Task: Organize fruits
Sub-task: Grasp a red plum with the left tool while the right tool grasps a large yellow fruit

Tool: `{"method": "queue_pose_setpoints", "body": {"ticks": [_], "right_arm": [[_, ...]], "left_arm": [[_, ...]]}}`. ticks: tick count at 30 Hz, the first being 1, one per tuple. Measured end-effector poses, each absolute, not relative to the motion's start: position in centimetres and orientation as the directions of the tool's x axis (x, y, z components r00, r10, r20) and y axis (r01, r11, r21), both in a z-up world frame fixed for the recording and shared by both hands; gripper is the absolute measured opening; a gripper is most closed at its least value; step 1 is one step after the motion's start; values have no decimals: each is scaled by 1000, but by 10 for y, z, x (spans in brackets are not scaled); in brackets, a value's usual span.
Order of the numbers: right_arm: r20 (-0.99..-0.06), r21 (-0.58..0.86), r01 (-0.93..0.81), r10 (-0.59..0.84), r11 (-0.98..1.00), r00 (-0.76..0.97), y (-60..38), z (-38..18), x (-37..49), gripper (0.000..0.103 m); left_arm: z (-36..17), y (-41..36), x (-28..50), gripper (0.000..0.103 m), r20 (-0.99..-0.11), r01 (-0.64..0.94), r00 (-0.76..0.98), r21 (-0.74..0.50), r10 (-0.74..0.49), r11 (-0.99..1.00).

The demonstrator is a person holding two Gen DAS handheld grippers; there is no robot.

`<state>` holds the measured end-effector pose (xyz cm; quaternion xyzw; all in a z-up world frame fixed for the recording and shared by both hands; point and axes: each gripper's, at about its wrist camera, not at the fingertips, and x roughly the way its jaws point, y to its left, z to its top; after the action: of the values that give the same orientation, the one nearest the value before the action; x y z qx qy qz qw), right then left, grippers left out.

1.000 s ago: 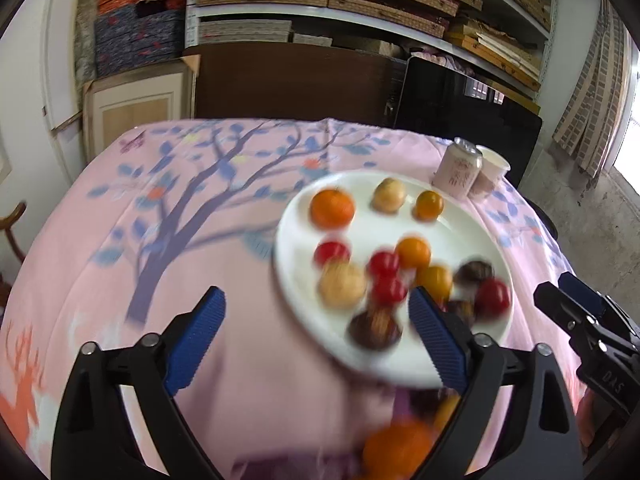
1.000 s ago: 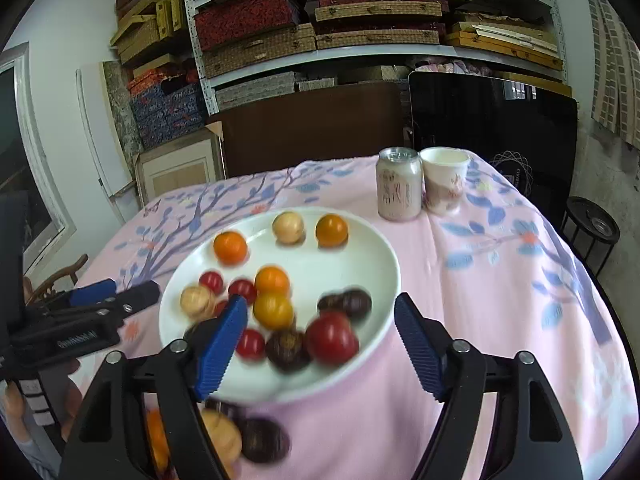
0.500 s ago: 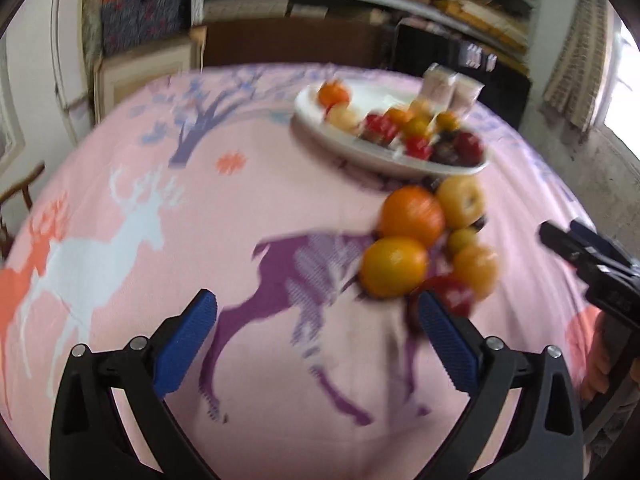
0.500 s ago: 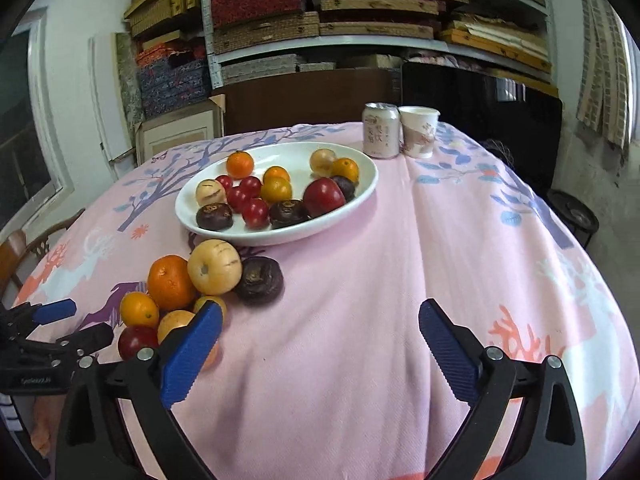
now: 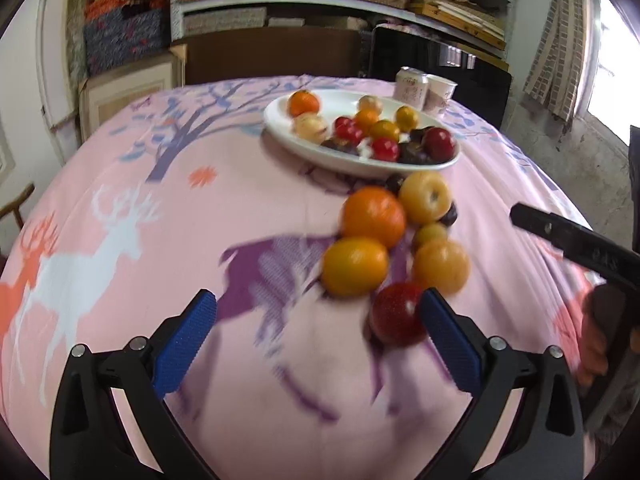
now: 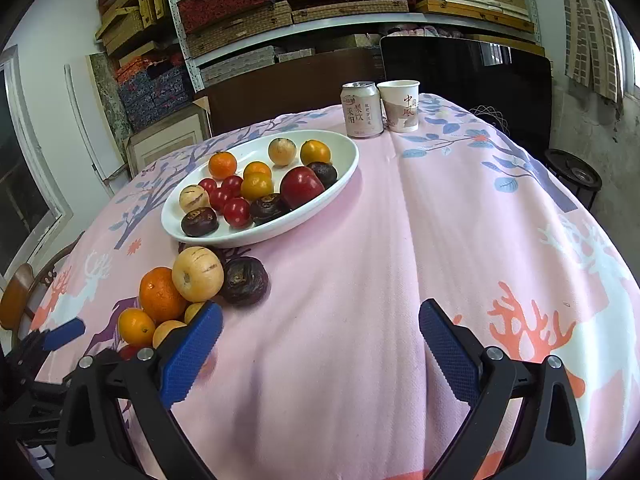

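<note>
Roughly thirteen fruits [image 6: 256,186] plated [image 6: 344,148], perhaps eight loose [image 6: 198,274].

Pink tablecloth [image 6: 360,280] with a deer and tree print covers the whole table. At the far edge a drink can [image 6: 361,109] stands upright with a paper cup [image 6: 400,106] right beside it, pretty much touching. Behind the table there's a dark screen-like panel [image 6: 472,80] and a brown board [image 6: 288,88], then shelves [image 6: 320,20] crammed with flat woven boxes. A framed panel [image 6: 168,140] leans on the left, and a dark round stool [image 6: 574,174] sits on the floor at right.
</note>
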<state>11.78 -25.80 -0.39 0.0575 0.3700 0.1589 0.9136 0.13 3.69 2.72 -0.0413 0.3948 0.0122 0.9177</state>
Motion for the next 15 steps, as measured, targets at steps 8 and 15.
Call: {"method": "queue_pose_setpoints", "body": {"ticks": [8,15], "right_arm": [[-643,220,-275,351,936,680,-253,0,113,99],[-646,217,-273,348,937,680,-253,0,113,99]], "left_arm": [[27,54,-28,99,-728,-95,686,-86,2,992],[4,25,-7,99,-820,4,572,27,20,1000]]}}
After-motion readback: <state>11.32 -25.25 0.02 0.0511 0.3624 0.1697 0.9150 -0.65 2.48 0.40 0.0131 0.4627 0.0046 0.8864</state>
